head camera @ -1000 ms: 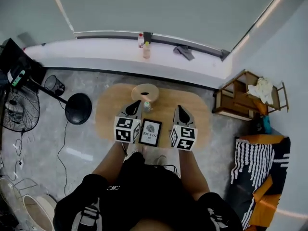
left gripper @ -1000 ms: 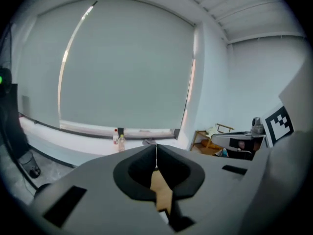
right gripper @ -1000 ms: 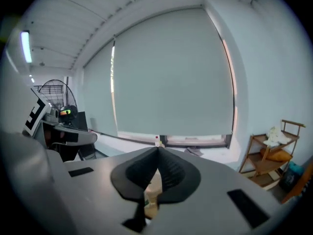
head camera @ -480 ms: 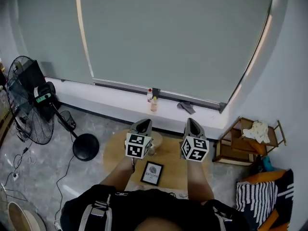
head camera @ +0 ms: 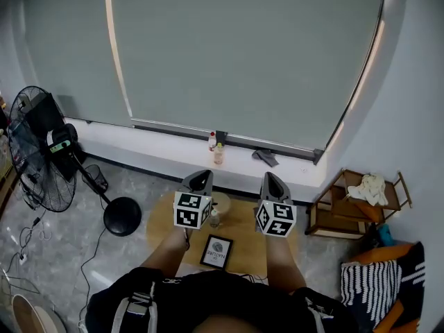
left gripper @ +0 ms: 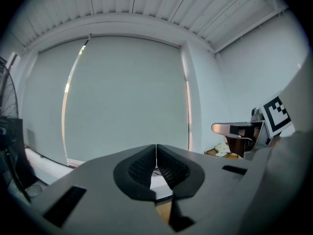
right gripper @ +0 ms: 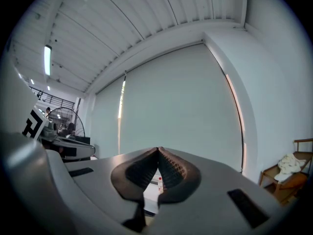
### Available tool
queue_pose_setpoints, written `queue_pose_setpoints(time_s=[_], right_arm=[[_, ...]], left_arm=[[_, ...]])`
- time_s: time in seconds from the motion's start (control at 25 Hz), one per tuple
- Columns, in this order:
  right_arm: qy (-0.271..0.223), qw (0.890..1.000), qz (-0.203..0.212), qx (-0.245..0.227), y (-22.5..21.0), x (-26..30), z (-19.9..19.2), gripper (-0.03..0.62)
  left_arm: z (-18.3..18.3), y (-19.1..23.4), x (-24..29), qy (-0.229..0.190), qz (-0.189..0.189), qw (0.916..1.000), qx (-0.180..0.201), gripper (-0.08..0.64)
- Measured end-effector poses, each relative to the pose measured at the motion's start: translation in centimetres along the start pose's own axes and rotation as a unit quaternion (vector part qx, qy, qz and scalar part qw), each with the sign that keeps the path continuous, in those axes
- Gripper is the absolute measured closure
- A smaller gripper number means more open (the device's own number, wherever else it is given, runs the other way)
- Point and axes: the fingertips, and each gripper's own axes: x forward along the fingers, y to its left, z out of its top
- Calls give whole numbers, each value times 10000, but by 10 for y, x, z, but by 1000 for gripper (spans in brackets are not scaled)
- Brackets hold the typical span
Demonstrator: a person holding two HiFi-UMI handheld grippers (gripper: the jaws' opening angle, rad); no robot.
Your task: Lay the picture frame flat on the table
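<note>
Both closed on nothing, the left gripper (head camera: 198, 179) and right gripper (head camera: 271, 181) now hover higher above the picture frame (head camera: 217, 251), which lies flat on the table (head camera: 244, 229), so the task looks finished.

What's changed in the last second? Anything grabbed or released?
The left claw and right claw both lifted from beside the picture frame and now point level toward the blind. Nothing was grasped or released: both stayed shut and empty. The picture frame still lies flat on the table.

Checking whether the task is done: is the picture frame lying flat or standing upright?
Lying flat: in the head view the picture frame rests face up on the table.
</note>
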Motion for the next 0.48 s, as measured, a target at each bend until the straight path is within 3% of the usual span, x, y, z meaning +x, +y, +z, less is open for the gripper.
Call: queue_pose_setpoints(time_s=[0.24,0.48], right_arm=[[-81,9995,-209,-226,-10,-4,-5,578],[-111,9996,-143,-228,-7,-2,-7,578]], left_arm=[[-4,3,3,44,-7,10000,35,537],[-4,9,2,-27,10,10000,54,537]])
